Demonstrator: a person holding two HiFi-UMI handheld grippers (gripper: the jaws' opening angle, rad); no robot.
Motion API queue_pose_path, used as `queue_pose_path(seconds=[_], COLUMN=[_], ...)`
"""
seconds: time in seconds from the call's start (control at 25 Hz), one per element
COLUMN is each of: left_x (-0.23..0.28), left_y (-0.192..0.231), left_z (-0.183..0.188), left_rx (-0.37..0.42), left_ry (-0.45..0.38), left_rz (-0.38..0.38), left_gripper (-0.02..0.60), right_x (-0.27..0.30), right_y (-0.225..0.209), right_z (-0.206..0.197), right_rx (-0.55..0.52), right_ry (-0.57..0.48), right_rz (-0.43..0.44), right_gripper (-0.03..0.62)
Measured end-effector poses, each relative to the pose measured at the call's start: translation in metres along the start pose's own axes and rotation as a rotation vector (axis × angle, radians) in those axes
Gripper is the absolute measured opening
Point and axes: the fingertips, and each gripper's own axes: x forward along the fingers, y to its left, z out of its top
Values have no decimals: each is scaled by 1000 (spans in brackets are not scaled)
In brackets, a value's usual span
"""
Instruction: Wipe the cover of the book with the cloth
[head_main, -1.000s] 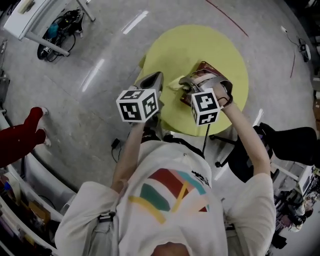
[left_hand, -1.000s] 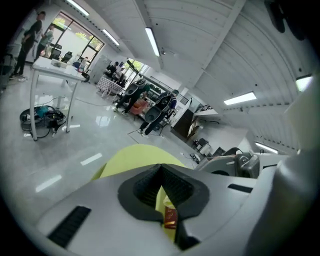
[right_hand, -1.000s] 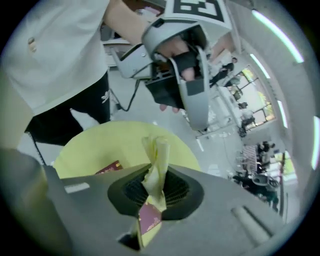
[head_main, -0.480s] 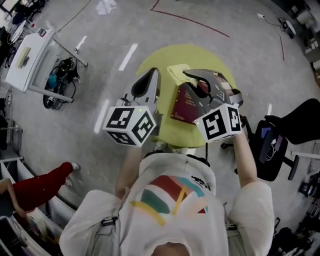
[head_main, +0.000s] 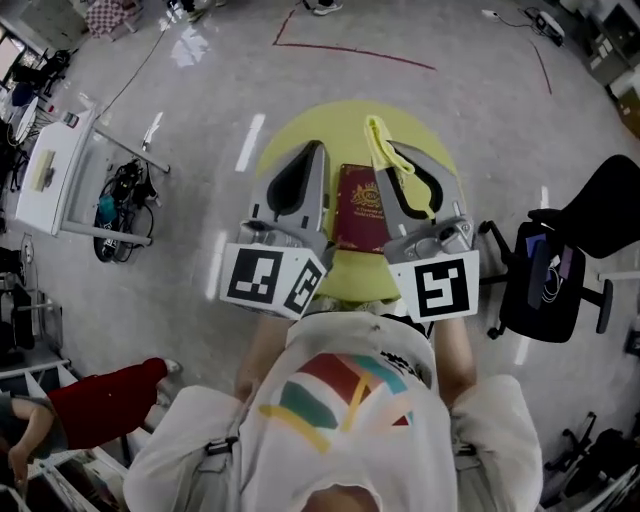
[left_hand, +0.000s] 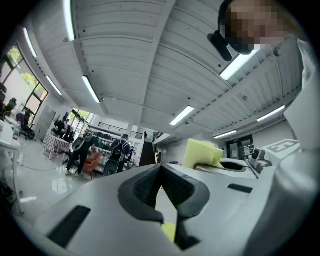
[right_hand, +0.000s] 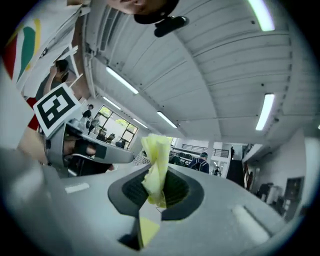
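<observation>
Right gripper (right_hand: 159, 192): jaws pinched on the yellow cloth (right_hand: 156, 165), which sticks up from between the pads.
Left gripper (left_hand: 161, 175): jaws together, nothing between them.
Both grippers: roughly level, well above the round yellow table (head_main: 330, 120).
Book (head_main: 358, 205): dark red, closed, flat on the table.
Progress: the cloth is in hand but well apart from the cover. No wiping is under way, and I cannot tell whether any has been done.

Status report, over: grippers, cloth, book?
Left gripper shut, empty. Right gripper shut on yellow cloth, cloth off the book. Book closed, flat on yellow table, showing between the grippers. Nothing seen on its cover.
</observation>
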Motion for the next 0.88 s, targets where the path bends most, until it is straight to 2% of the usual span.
queue_pose_path(seconds=[0.12,0.24,0.44,0.88], left_x=[-2,-5,-4,-1], left_y=[-10,-18,-21,-34], left_z=[8,11,12,18], left_rx=[69,117,135,185], left_ry=[-60,-90,-98,-122], left_rz=[1,1,-2,-11], left_gripper=[15,15,14,15], right_x=[-15,-26,-35,-43], right_y=[-6,-7,-6,-11], right_z=[-11,-25,-31,-28], right_rx=[89,125,165,163], right_ry=[2,39,48,30], right_rz=[-69,-92,-123,-151], right_gripper=[28,29,28,28])
